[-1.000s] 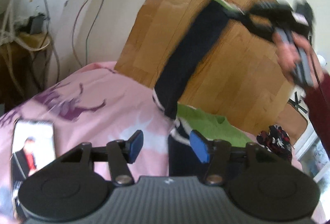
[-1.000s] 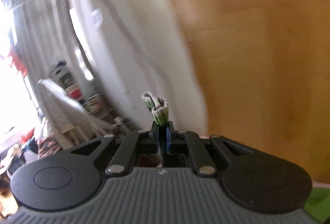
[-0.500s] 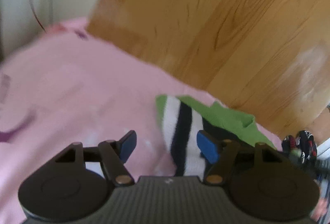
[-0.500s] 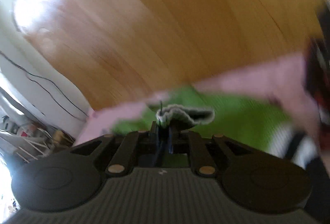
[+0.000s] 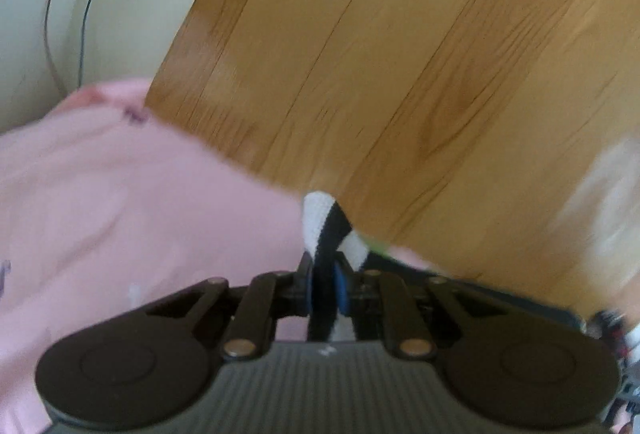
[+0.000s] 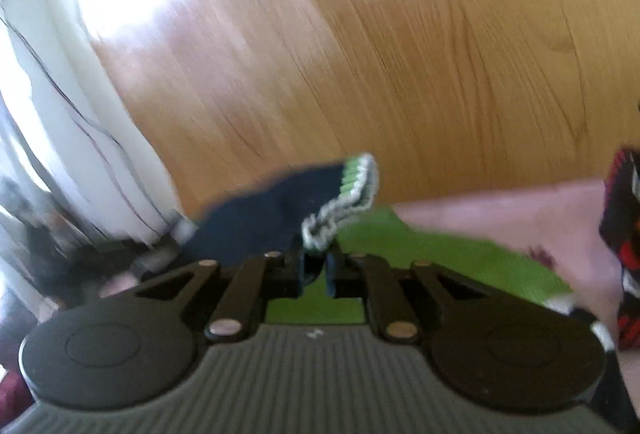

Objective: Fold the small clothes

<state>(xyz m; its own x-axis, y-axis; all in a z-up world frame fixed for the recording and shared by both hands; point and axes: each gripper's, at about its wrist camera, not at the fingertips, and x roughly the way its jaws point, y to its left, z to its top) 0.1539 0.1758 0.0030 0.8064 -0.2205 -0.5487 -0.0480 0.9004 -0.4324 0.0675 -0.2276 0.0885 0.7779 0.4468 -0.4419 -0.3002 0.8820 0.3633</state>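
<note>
A long dark sock (image 6: 268, 214) with a green and white cuff lies over a green garment (image 6: 440, 258) on the pink bed sheet (image 5: 140, 194). Its other end, striped white and black (image 5: 320, 218), stands up between the blue pads of my left gripper (image 5: 324, 282), whose jaws are closing and pinch the fabric. My right gripper (image 6: 316, 262) is opening; a narrow gap shows between its fingers with green cloth below. The cuff rests just past the right fingertips, touching the left one, and is not pressed.
The bed's edge runs just beyond both grippers, with wooden floor (image 5: 400, 74) past it. A red and black garment (image 6: 624, 234) lies at the right on the sheet. A pale wall with cables (image 5: 60, 14) stands at the left.
My left gripper moved onto the sock's striped end and closed on it. My right gripper came down from high up to the bed, and its jaws parted around the cuff.
</note>
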